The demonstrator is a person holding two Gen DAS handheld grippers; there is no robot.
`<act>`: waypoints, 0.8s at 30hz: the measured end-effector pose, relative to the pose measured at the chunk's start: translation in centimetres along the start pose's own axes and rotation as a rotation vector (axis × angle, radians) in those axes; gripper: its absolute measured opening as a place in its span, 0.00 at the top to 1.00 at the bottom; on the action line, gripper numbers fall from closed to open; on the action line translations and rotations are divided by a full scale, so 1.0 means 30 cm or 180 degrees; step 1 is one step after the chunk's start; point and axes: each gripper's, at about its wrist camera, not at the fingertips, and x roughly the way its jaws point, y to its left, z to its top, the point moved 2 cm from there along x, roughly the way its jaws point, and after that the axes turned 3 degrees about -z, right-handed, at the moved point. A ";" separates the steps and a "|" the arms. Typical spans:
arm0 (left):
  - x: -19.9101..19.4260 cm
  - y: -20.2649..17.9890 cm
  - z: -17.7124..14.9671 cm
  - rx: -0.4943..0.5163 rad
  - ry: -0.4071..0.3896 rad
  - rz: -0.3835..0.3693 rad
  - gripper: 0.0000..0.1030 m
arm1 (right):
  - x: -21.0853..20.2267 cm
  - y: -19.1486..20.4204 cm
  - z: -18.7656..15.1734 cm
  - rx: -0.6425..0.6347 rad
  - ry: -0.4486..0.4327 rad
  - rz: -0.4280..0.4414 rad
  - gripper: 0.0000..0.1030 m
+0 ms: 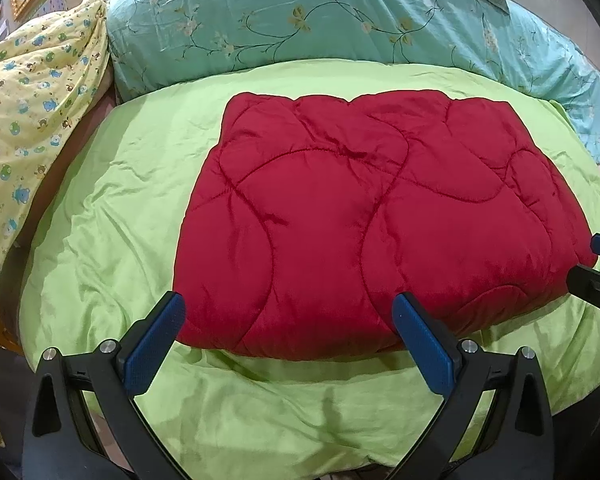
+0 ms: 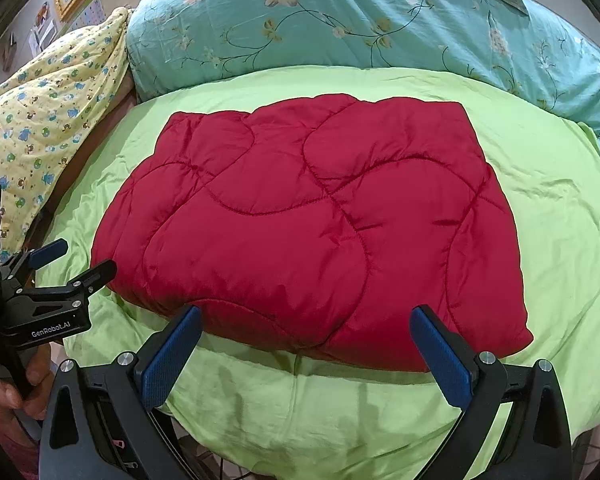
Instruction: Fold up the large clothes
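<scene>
A red quilt (image 1: 380,216) is lying folded into a fat square in the middle of a green sheet (image 1: 100,240). Nothing is sitting on top of it.

The left gripper (image 1: 288,312) is hanging over the near edge of the quilt. Its blue fingers (image 1: 156,340) are spread wide and holding nothing. The right gripper (image 2: 306,322) is doing the same, wide open and empty, just above the near edge.

A hand (image 2: 8,392) is gripping the left tool's handle.

A teal flower blanket (image 2: 340,20) is piled behind the sheet, and a yellow bear blanket (image 1: 32,92) is bunched at the left.
</scene>
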 end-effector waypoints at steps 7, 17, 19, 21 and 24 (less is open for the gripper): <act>-0.002 -0.005 0.007 0.0020 -0.0030 -0.0001 0.00 | -0.001 0.001 0.002 0.0000 0.0000 0.0002 0.00; -0.005 -0.009 0.009 0.0031 -0.0066 0.0000 0.00 | -0.004 0.004 0.010 0.0000 -0.0013 0.0006 0.00; -0.004 -0.011 0.012 0.0033 -0.0064 0.0001 0.00 | -0.004 0.003 0.009 0.0003 -0.0012 0.0008 0.00; -0.003 -0.010 0.014 0.0032 -0.0068 0.0011 0.00 | -0.003 0.003 0.009 0.0002 -0.0013 0.0005 0.00; -0.001 -0.009 0.015 0.0024 -0.0066 0.0019 0.00 | -0.004 0.001 0.011 0.0001 -0.0012 0.0010 0.00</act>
